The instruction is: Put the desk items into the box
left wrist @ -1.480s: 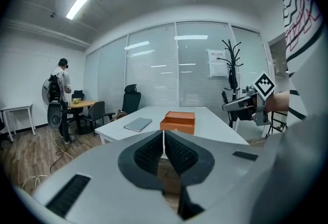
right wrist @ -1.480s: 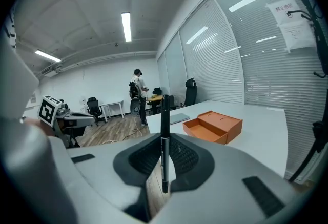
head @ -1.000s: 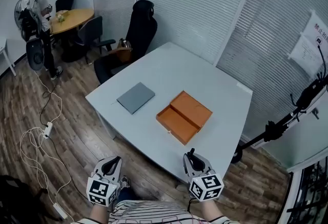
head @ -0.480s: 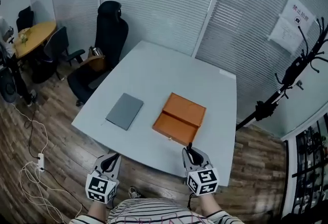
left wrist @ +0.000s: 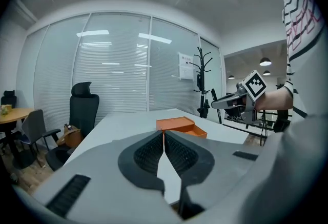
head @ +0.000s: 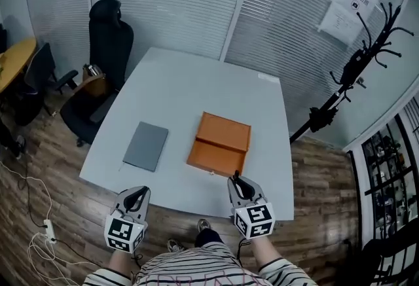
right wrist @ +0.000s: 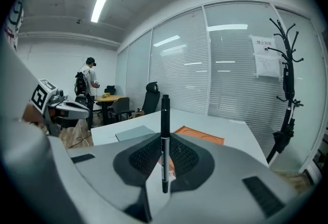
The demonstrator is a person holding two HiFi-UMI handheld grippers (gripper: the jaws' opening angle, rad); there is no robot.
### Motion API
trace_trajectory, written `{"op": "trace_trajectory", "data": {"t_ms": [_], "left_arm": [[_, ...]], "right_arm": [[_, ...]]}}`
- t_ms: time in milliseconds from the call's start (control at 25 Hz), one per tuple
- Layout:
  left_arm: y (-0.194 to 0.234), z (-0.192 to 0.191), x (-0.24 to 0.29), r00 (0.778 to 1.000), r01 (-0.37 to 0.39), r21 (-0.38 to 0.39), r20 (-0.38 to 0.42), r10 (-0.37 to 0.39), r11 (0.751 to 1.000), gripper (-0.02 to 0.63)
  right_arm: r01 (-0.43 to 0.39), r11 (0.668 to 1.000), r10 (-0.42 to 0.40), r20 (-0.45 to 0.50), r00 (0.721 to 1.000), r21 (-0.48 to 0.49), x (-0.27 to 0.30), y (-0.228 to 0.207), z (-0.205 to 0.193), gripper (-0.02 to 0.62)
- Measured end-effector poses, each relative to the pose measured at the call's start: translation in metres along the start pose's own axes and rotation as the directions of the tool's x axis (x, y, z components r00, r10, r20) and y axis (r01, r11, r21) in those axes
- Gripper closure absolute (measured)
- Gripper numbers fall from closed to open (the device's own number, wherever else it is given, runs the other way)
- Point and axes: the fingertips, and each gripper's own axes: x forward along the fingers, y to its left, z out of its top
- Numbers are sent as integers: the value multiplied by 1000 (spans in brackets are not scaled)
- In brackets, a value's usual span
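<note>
Box (head: 219,145) sits open on the bench (head: 196,85), close to the near edge and a bit toward the right-hand corner, with its lid folded flat on the far side. A grey notebook (head: 146,146) lies flat toward the near left corner, well apart from the box. The right tongs (head: 237,181) are clenched on a black-and-silver pen (right wrist: 164,115) that stands upright between the jaws, and they hang just off the near edge in front of the box. The left tongs (head: 135,195) are pressed together with nothing in them, off the near edge below the notebook.

My guess is the pen goes in first. I'd carry it over the nearer half, tip it to lie along the long side, get low and only then let go, otherwise it'll bounce or roll out.

Writing: a white notice (head: 352,2) on the blinds has a red heading, way too small to read. No brand shows on pen or box
</note>
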Motion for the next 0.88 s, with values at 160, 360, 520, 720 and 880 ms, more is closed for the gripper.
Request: {"op": "trace_trajectory", "data": {"t_ms": [160,360,520,720,880], "left_arm": [[3,7,11,1000,16,1,13,-16,1000,577],[9,8,22,1000,1,-10,20,0,1000,577],[16,10,33,1000,-21,-9,18,21,1000,577],[24,16,52,998,-52,-26,20,53,998,577],[29,17,66,998,-66,-47,20,67,997,577]], "right_arm": [[19,1000,-19,1,1000,-11,10,-8,5,534],[9,999,-9,-14,1000,-37,30,-21,4,534],[-11,998,9,-32,999,-67,49,-33,5,534],[-47,993,40,-71,997,-104,77,-46,1,534],[-71,989,56,-112,992,-130,99,-54,-5,534]]}}
